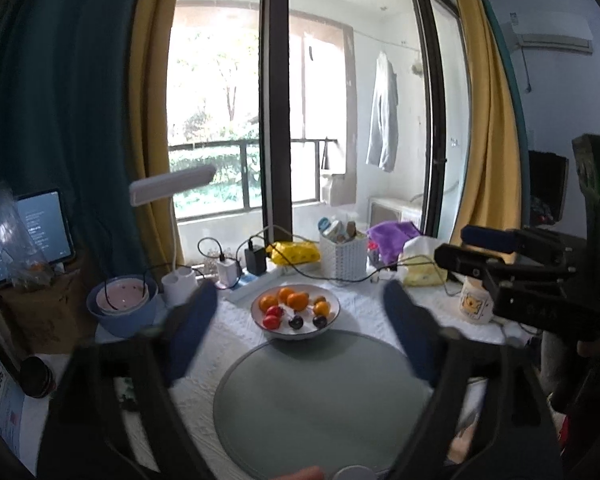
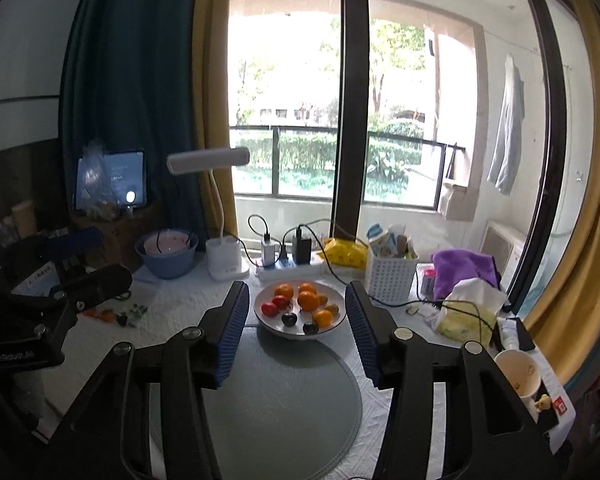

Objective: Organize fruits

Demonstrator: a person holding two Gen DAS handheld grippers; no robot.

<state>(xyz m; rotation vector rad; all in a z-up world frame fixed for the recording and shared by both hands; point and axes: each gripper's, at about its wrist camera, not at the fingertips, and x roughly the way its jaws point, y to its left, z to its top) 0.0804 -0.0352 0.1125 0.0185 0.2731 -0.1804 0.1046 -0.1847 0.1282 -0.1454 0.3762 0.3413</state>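
Note:
A white bowl (image 1: pixel 296 330) (image 2: pixel 300 330) holds several small oranges (image 1: pixel 297 300) (image 2: pixel 309 300), red tomatoes (image 1: pixel 271 322) (image 2: pixel 269 309) and dark cherries (image 1: pixel 296 323) (image 2: pixel 289 319). It stands at the far edge of a round grey-green mat (image 1: pixel 320 400) (image 2: pixel 284 400). My left gripper (image 1: pixel 296 300) is open and empty, above the mat, short of the bowl. My right gripper (image 2: pixel 296 292) is open and empty, its fingers framing the bowl from nearer. The right gripper also shows at the right of the left wrist view (image 1: pixel 492 252).
A blue bowl with a pink dish (image 1: pixel 120 304) (image 2: pixel 167 254) and a white desk lamp (image 1: pixel 176 248) (image 2: pixel 220 216) stand back left. A power strip with chargers (image 2: pixel 288 260), a white basket (image 1: pixel 343 256) (image 2: pixel 392 274), tissues (image 2: pixel 466 312) and a mug (image 1: pixel 476 302) (image 2: pixel 518 372) line the back and right.

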